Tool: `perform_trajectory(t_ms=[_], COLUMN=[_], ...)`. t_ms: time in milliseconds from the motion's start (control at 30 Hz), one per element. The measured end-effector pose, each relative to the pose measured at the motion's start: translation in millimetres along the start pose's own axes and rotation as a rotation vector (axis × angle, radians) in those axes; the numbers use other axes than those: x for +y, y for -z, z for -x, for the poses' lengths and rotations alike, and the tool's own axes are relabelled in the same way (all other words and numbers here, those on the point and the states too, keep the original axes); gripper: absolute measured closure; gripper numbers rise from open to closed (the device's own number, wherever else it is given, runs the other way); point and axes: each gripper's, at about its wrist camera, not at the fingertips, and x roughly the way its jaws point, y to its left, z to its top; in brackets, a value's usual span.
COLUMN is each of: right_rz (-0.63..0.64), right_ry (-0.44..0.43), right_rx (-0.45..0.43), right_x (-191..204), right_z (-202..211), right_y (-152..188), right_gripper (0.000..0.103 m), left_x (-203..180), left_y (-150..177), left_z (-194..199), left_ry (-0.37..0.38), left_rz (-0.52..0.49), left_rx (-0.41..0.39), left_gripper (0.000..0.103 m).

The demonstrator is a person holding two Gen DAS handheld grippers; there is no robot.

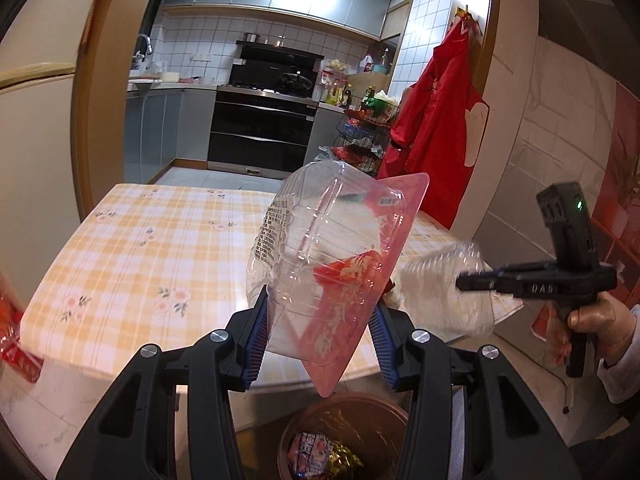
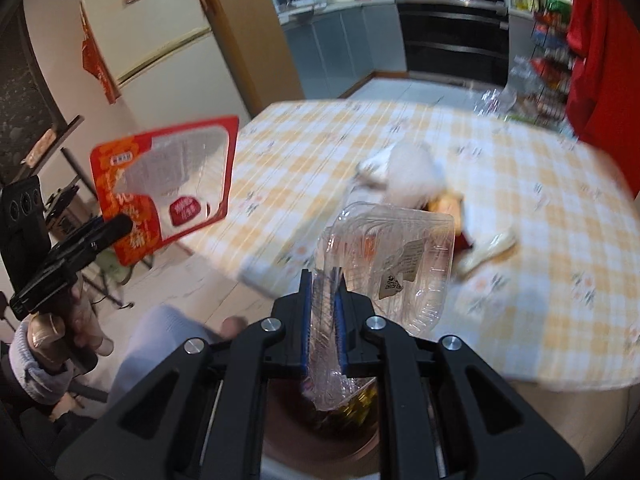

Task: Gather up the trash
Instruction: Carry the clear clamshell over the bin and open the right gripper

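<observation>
item: red-backed blister pack (image 1: pixel 332 256), clamped in left gripper (image 1: pixel 320 344), long axis upright. clear clamshell (image 2: pixel 392 264) pinched flat in right gripper (image 2: pixel 323 328). brown bin (image 1: pixel 344 432) is seen directly beneath both; release judged next.

Each black gripper (image 1: pixel 318 322) has ribbed blue pads (image 1: pixel 256 344) and silver screws (image 1: pixel 219 335); the person wears pale ribbed sleeves (image 2: pixel 34 364).
</observation>
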Motion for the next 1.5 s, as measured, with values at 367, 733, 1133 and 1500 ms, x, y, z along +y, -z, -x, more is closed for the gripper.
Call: perform_trajectory(t_ms=[367,733,1133,1500], right_rz=[-0.067,-0.136,-0.151,-0.159], right_ry=[-0.096,-0.167,-0.169,-0.161], right_rx=[0.176,0.315,0.342,0.303], right_x=[24.4,24.7,19.0,16.2], right_z=[-32.9,-78.6,-82.8,-68.8], right_y=[53.9,72.9,82.6,73.8], right_gripper=[0.089,0.066,0.025,0.012], left_x=[-1.3,7.0,1.4,0.0], left_y=[21.1,35.4,41.9,42.3], left_z=[35.7,20.4,6.5,4.2], left_ry=[0.025,0.039,0.053,0.059], left_rz=[0.021,0.062,0.061,0.062], left_rx=[-0.014,0.031,0.07,0.075], left_gripper=[0.058,0.058,0.058,0.058])
